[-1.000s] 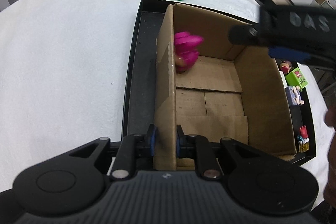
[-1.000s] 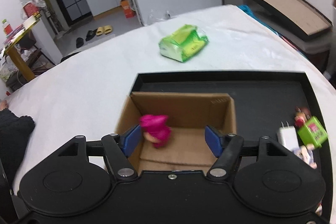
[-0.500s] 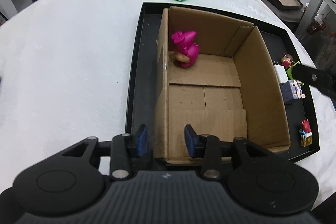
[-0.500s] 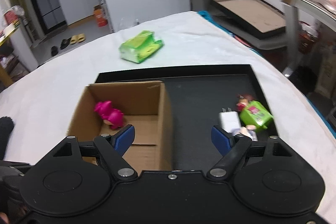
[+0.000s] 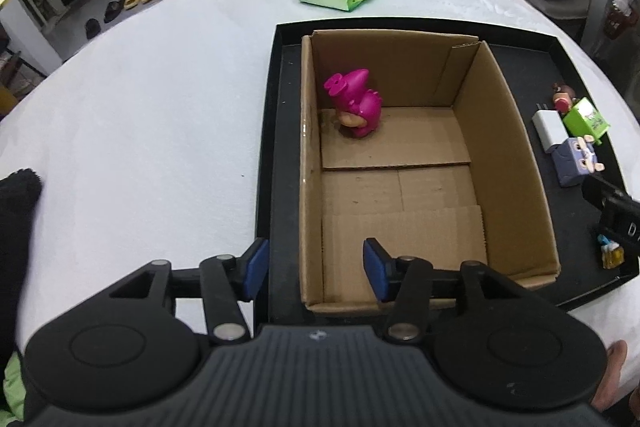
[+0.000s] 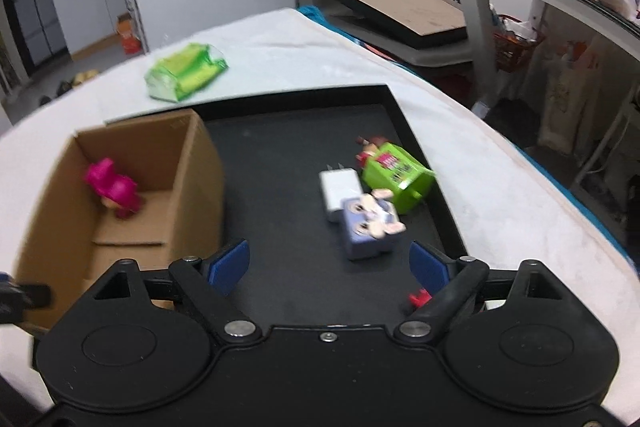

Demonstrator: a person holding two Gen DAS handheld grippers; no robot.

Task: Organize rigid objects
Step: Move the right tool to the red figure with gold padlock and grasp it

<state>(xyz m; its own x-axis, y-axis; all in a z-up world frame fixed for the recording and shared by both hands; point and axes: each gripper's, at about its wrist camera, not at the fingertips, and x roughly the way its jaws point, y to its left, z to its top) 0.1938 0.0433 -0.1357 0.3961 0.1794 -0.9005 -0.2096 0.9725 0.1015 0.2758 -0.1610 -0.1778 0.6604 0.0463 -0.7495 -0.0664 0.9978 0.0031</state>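
Step in hand is judged a transfer between picks: pink figure (image 5: 356,109) stands inside cardboard box (image 5: 504,131), both left gripper (image 5: 316,271) and right gripper (image 6: 330,265) gape empty, and the blurred, probably purple block toy (image 6: 366,227) at frame centre needs straddling next.
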